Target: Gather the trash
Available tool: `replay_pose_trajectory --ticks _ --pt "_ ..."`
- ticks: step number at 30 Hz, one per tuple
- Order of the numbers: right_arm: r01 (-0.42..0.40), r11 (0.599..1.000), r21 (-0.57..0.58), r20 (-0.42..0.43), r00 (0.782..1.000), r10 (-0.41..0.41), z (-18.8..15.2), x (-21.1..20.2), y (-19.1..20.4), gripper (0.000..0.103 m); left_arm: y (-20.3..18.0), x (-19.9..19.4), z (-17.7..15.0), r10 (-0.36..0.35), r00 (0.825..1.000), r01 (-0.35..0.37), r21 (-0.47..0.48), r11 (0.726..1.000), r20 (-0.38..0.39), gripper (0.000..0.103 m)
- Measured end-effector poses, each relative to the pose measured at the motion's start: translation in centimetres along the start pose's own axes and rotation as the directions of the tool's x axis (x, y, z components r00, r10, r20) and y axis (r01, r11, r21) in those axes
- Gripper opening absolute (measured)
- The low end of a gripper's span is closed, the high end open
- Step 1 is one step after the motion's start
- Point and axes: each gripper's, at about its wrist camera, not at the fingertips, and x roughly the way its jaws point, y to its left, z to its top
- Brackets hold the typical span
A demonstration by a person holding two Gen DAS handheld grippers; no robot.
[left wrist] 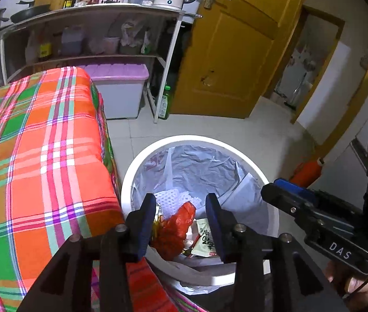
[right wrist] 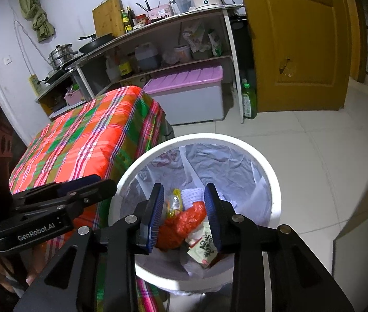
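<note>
A white round trash bin (left wrist: 142,166) with a pale plastic liner stands on the floor beside the plaid-covered table; it also shows in the right wrist view (right wrist: 269,176). Inside lie a red plastic bag (left wrist: 176,223) (right wrist: 184,221), a printed snack wrapper (left wrist: 204,241) (right wrist: 204,247), a white dotted tissue (left wrist: 173,197) and a yellow packet (right wrist: 175,202). My left gripper (left wrist: 181,208) is open and empty above the bin. My right gripper (right wrist: 184,200) is open and empty above the bin. Each gripper shows in the other's view, the right one (left wrist: 272,189) and the left one (right wrist: 100,182).
The table with an orange-green plaid cloth (left wrist: 35,156) (right wrist: 85,143) touches the bin's left side. Behind are a kitchen shelf (left wrist: 100,13), a purple-lidded storage box (left wrist: 121,88), a green bottle (left wrist: 165,101) and a yellow door (left wrist: 236,52). White tiled floor (right wrist: 314,156) lies to the right.
</note>
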Motion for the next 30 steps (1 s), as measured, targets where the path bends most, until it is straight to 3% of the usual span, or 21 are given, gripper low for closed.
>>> replay_pose_trajectory --ticks 15,30 --pt "0.006 0.998 -0.061 0.065 0.998 -0.002 -1.0 -4.9 3.7 0.039 -0.8 -6.6 -2.0 0.022 0.995 -0.026 0.036 0.999 0.100 0.039" --pt "-0.001 0.994 -0.110 0.107 0.994 0.013 -4.4 -10.1 6.6 0.039 -2.4 -13.0 -5.2 0.061 0.981 -0.075 0.074 0.994 0.182 0.039"
